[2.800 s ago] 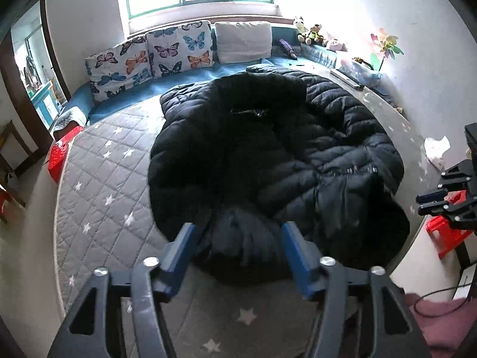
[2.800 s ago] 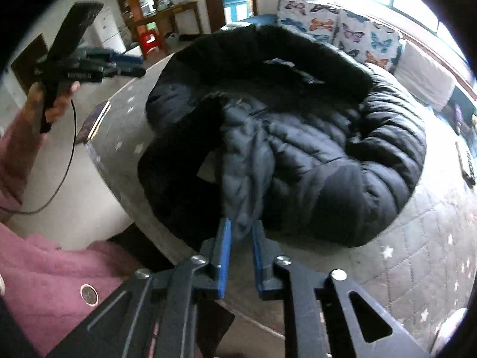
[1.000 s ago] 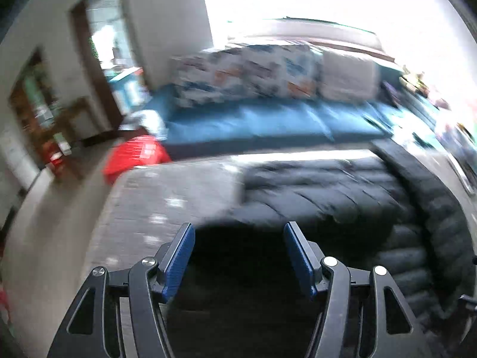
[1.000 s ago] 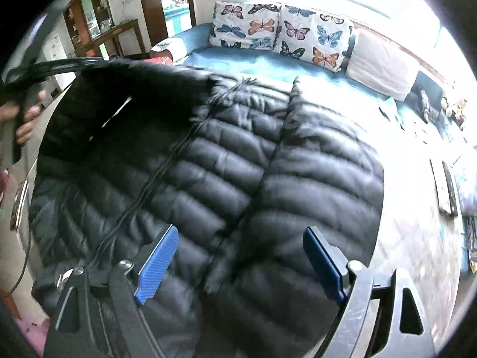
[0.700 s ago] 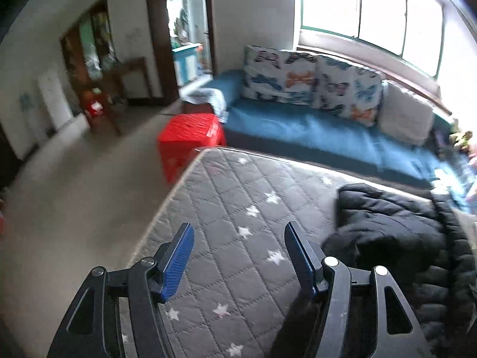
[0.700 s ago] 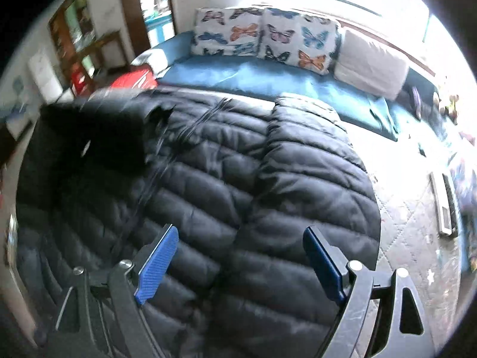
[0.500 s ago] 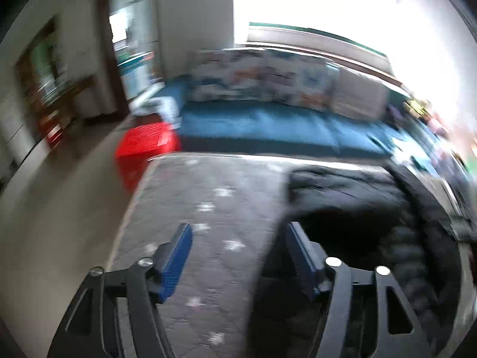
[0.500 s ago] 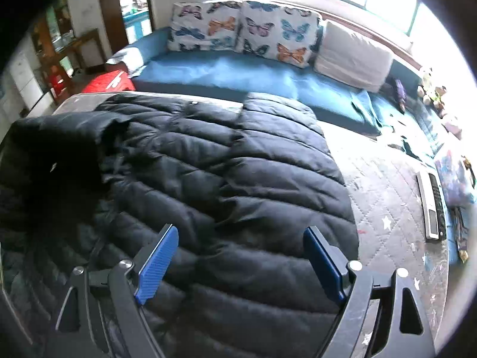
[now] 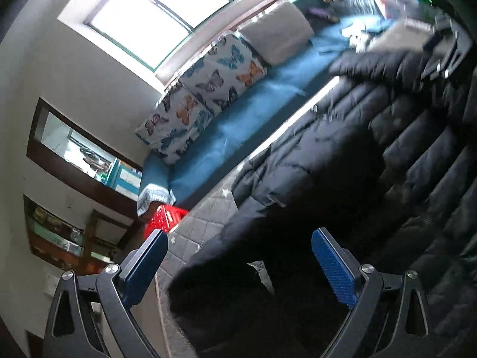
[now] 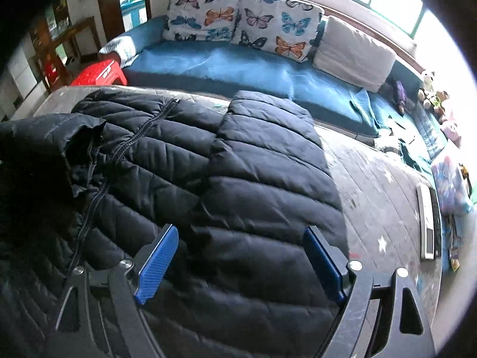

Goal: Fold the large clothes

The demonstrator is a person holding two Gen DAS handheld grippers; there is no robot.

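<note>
A large black puffer coat (image 10: 238, 179) lay spread across a grey quilted mattress (image 10: 384, 191) with a star pattern, its zipper (image 10: 119, 155) running lengthwise away from the cameras toward a blue sofa (image 10: 226, 59) with butterfly cushions (image 10: 238, 21). One side panel was already folded in over the middle; the other side, near the zipper, was bunched and rumpled.

The right hand-held gripper (image 10: 238, 256) hovered just above the folded panel, pointing steeply down, its blue pads spread wide with nothing between them. The coat's long axis ran roughly in line with its fingers, and the coat filled the space below and ahead of it.

The left hand-held gripper (image 9: 238, 265) had just been opening and stood at its widest, holding nothing. Its view was rolled sharply, so the room appeared tilted. The coat (image 9: 342, 164) lay ahead and to its right, with a dark fold of fabric directly beneath the gap between its pads. A red stool (image 9: 164, 220) stood beyond the mattress edge.

Judging by position, the left one sat nearer the rumpled side that probably needs folding next.
</note>
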